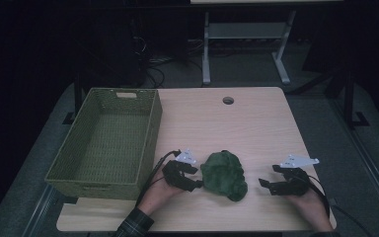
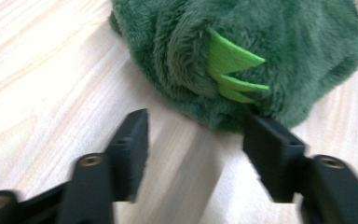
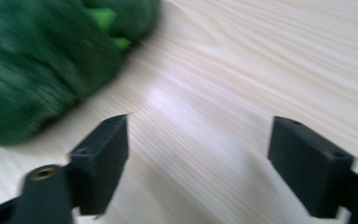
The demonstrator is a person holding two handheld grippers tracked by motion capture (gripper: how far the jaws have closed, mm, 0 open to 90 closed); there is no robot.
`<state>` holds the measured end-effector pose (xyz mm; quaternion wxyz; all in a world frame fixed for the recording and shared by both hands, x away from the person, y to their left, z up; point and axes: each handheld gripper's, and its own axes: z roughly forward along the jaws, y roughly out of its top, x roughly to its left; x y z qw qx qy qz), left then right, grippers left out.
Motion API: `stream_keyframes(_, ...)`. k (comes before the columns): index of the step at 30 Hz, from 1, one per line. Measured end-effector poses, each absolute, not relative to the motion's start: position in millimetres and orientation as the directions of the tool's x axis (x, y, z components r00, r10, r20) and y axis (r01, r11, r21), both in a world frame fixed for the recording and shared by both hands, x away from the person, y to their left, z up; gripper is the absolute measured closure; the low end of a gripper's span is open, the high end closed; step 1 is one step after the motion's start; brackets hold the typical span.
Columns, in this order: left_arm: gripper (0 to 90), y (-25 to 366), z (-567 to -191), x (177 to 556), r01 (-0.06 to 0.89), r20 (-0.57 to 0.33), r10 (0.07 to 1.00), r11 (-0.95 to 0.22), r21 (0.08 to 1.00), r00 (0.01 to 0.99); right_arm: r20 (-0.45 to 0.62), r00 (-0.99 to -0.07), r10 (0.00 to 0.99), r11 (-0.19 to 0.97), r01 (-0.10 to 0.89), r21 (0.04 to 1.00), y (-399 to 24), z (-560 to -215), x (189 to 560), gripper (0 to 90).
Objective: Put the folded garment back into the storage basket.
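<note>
A dark green plush toy (image 1: 223, 174) lies bunched on the light wooden table (image 1: 256, 123) near its front edge. In the left gripper view the plush toy (image 2: 261, 46) shows light green felt spikes (image 2: 233, 70). My left gripper (image 1: 197, 177) is at the toy's left side. It stands open (image 2: 196, 126), with bare table between the jaws and the right jaw tip at the plush's edge. My right gripper (image 1: 268, 176) is a short way to the toy's right, apart from it. It is open too (image 3: 200, 135), over bare wood, with the plush toy (image 3: 42, 60) ahead at upper left.
A green woven basket (image 1: 150, 133) stands on the table's left side, close behind my left hand. A round cable hole (image 1: 228, 100) sits near the far edge. Beyond the table are a desk frame (image 1: 246, 39) and cables on a dark floor.
</note>
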<state>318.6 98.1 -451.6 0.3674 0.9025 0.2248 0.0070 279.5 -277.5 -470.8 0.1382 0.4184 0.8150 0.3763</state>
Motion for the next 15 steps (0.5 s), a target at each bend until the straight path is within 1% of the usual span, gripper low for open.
stream_keyframes(1,34.4,99,-450,318,0.391,-0.140,0.410,-0.634,0.667,0.902,0.082,-0.607,0.791,0.365,0.575,0.732,-281,-473,279,14.0)
stream_keyframes(2,31.1,100,-448,318,0.381,-0.127,0.407,-0.640,0.667,0.905,0.078,-0.600,0.796,0.364,0.578,0.731,-284,-475,278,13.3)
stream_keyframes(3,27.8,99,-447,317,0.392,-0.136,0.415,-0.632,0.668,0.900,0.068,-0.592,0.803,0.363,0.577,0.731,-286,-477,277,12.3)
stream_keyframes(5,24.3,99,-443,317,0.384,-0.125,0.411,-0.638,0.667,0.903,0.051,-0.582,0.812,0.372,0.582,0.723,-289,-482,275,7.8)
stream_keyframes(7,20.9,99,-439,317,0.362,-0.105,0.398,-0.651,0.667,0.911,0.033,-0.575,0.817,0.377,0.578,0.724,-292,-483,275,5.7)
stream_keyframes(9,18.0,97,-435,317,0.358,-0.104,0.393,-0.655,0.665,0.914,0.030,-0.567,0.823,0.371,0.578,0.727,-295,-482,275,5.0)
stream_keyframes(12,16.6,95,-428,317,0.340,-0.090,0.385,-0.654,0.676,0.919,0.026,-0.558,0.830,0.378,0.596,0.708,-296,-483,278,3.7)
stream_keyframes(15,15.4,91,-419,318,0.318,-0.077,0.366,-0.662,0.678,0.927,0.026,-0.561,0.827,0.382,0.595,0.707,-296,-483,278,3.2)
